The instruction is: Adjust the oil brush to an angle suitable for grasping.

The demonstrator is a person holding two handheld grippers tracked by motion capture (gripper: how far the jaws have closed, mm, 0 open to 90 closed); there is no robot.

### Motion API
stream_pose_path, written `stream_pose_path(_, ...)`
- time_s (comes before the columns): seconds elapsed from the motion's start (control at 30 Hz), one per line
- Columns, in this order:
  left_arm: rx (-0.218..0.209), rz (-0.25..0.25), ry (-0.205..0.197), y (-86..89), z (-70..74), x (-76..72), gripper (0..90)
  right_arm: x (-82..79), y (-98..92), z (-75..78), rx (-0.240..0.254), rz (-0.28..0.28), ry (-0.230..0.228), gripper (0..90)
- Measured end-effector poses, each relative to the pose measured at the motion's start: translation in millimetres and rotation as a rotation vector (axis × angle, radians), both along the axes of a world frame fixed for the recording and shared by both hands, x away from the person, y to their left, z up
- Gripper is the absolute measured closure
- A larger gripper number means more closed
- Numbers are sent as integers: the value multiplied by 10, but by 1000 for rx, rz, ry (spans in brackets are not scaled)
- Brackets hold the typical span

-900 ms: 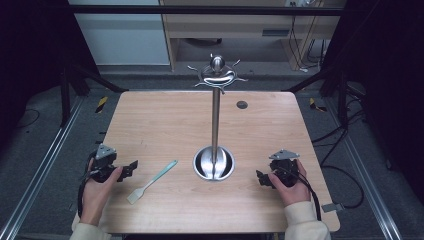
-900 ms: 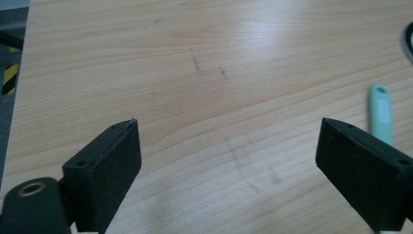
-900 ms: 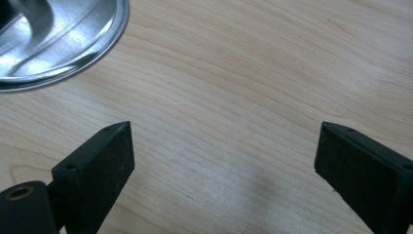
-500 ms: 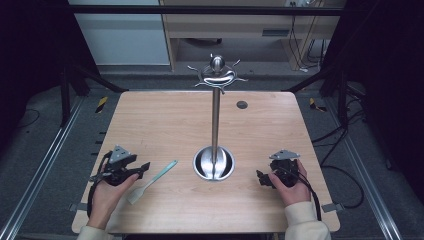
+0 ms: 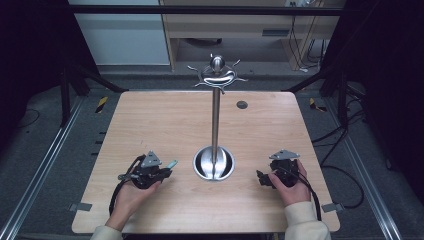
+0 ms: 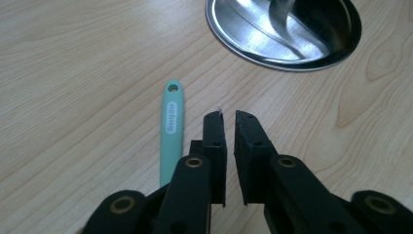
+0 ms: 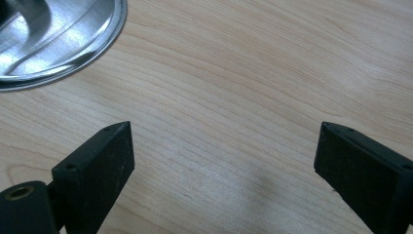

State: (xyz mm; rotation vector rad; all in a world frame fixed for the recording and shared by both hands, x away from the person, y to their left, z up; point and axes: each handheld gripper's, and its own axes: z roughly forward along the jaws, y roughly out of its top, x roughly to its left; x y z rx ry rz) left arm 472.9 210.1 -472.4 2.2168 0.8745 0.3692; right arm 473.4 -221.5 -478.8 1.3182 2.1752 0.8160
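One marking can be read: a short white brand word printed lengthwise on the handle of the mint-green utensil (image 6: 171,131), in the left gripper view; it looks like "bonzeo", though the small letters leave the spelling unsure; it stands just below the hanging hole at the handle's end, on the side nearest the steel stand base (image 6: 287,34); nothing else carries writing.
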Motion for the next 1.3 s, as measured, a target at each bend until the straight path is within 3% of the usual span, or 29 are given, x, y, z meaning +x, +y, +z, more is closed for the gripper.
stream_pose_path(0.1,17,6,19,-21,-39,23,885,1,-3,-4,-4,0,-1,82)
stream_pose_path(0.4,87,36,20,-41,-133,75,900,-2,0,-3,-1,-3,1,82)
stream_pose_path(0.83,124,88,3,24,-154,130,900,-3,-5,-5,-4,-1,0,82)
stream_pose_path(0.97,118,106,6,48,-151,142,899,-4,-4,-5,-4,-1,0,82)
stream_pose_path(1.07,118,122,6,67,-101,124,891,-6,-6,-5,-5,-3,2,82)
stream_pose_path(1.17,146,149,5,98,8,86,880,-8,-17,-2,-1,-5,-3,82)
stream_pose_path(1.3,195,179,52,167,155,51,822,-6,-10,-1,1,-5,-2,82)
